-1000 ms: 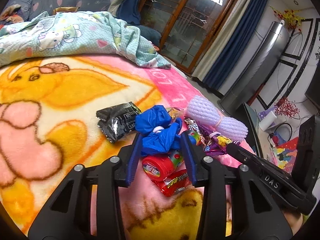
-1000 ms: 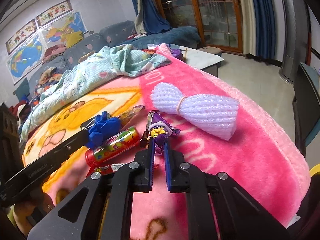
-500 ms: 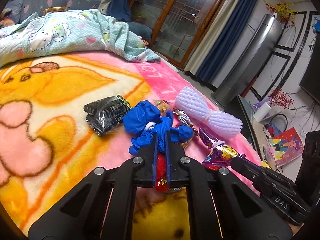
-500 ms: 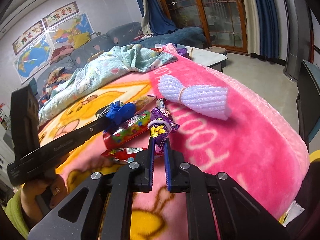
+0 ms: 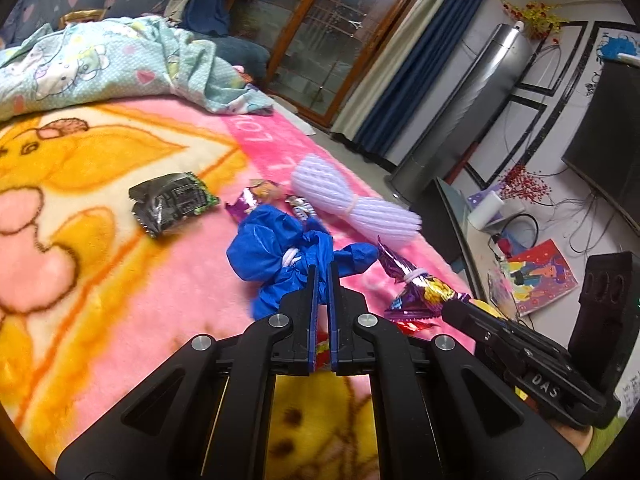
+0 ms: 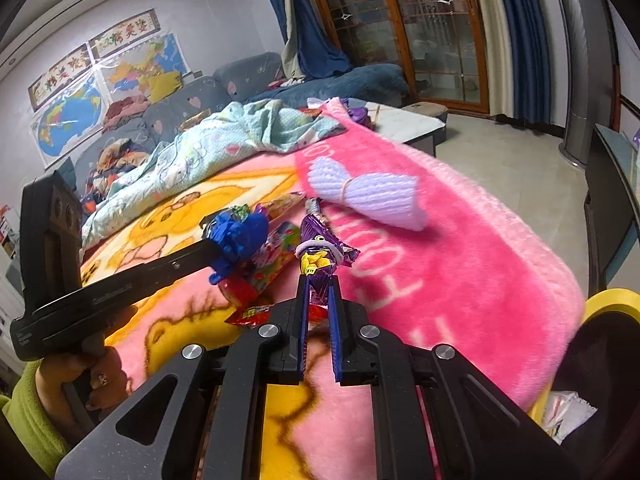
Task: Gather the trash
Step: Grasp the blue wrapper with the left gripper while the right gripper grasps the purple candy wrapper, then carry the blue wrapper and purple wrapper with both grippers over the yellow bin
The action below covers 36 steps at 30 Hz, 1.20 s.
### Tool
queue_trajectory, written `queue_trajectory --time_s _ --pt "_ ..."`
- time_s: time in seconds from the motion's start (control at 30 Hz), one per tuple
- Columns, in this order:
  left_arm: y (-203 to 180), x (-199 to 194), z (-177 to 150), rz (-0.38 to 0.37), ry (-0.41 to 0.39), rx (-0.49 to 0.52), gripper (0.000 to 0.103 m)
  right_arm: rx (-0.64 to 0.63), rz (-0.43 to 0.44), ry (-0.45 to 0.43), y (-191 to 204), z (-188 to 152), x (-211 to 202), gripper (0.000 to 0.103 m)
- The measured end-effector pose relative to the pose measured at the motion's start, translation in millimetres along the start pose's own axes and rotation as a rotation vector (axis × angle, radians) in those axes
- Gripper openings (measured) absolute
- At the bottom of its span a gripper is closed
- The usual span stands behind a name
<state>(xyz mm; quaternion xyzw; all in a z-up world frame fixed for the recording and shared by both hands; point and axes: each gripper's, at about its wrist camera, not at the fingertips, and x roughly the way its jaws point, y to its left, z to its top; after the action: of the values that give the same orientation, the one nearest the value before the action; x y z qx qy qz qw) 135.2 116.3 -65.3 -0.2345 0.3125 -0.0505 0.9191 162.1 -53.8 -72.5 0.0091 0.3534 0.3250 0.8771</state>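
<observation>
My left gripper [image 5: 322, 271] is shut on a crumpled blue plastic bag [image 5: 276, 240] and holds it just above the pink cartoon blanket [image 5: 100, 280]. In the right wrist view the same bag [image 6: 236, 234] hangs at the tip of that gripper. My right gripper [image 6: 318, 282] is shut on a purple foil wrapper [image 6: 320, 252] tied with a white band, lifted off the blanket. On the blanket lie a black wrapper [image 5: 172, 204], a lilac foam net [image 6: 372, 196], a red candy tube [image 6: 260, 268] and a small red wrapper [image 6: 252, 314].
A light blue quilt [image 5: 100, 64] is bunched at the far side of the bed. A yellow bin [image 6: 612, 300] with a dark liner stands at the bed's right edge, with white rubbish [image 6: 568, 412] in it. A person's hand [image 6: 76, 376] in a green sleeve holds the left gripper.
The left jaws closed on the blue bag and lifted it off the red tube. The right gripper drew back and up with the purple wrapper still in it.
</observation>
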Motion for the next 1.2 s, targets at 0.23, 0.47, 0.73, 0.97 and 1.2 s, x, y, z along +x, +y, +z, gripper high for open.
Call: queue_trajectory --time_s 0.23,0.47,0.73,0.97,1.2 --pt "-22 -12 0 -0.045 -0.024 0.032 0.001 0.01 -0.033 -0.036 -11 6 -15 0.009" --pt "-50 -17 -3 -0.091 -0.027 0.087 0.001 0.005 -0.06 -0.049 -24 8 -31 0.009" --pt "-76 -19 -8 -0.142 -0.015 0.132 0.001 0.019 -0.095 -0.062 -43 4 -55 0.009" --pt "-103 -17 -17 -0.188 0.003 0.197 0.001 0.034 -0.13 -0.072 -59 -3 -76 0.009" --pt "-127 -13 -27 -0.218 0.025 0.253 0.001 0.053 -0.157 -0.091 -75 -6 -97 0.009"
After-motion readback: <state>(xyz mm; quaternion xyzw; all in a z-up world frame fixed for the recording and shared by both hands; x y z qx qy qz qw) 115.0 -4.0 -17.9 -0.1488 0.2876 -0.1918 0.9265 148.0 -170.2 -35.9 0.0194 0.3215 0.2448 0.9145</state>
